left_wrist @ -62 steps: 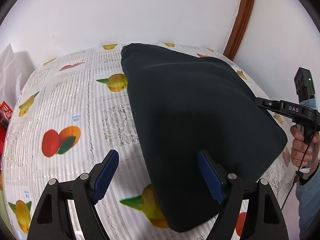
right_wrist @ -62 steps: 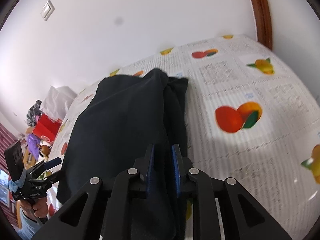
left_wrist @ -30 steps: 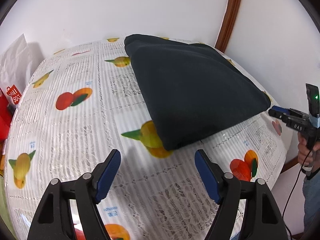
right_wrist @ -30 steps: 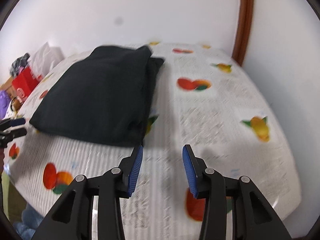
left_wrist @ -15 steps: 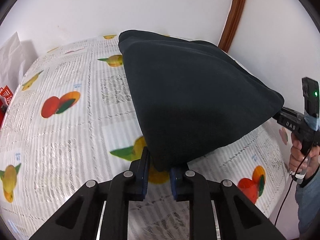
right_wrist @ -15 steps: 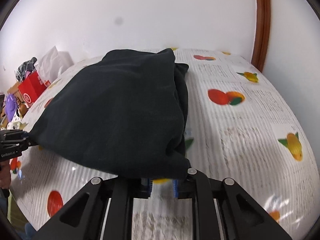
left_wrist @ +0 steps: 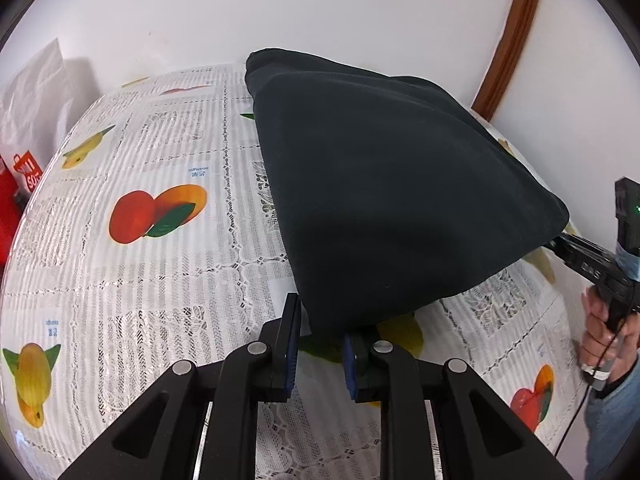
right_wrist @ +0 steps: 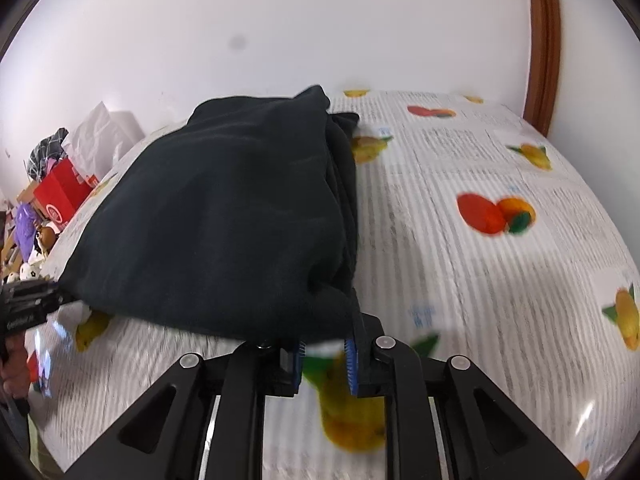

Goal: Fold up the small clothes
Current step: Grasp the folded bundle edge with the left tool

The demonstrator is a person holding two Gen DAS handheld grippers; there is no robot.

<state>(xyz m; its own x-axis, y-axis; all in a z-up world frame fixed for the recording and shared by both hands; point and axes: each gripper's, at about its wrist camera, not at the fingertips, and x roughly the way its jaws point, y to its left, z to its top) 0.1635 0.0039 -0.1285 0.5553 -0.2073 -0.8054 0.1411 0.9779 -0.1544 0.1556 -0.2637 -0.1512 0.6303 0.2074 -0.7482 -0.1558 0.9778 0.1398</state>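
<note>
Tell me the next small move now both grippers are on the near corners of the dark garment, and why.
Probably lift both corners together and carry them toward the far edge. The left gripper and right gripper, whose jaws have just closed, each pinch a near corner of the dark garment, already raised off the tablecloth.

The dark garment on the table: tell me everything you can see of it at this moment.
The dark garment is near-black, soft and fleece-like, folded into several layers that show stacked along one edge. Its far end rests on the fruit-print tablecloth; its two near corners are lifted. The left gripper pinches one corner and the right gripper the other, both having just closed on the cloth, which sags between them. No print or label shows.
</note>
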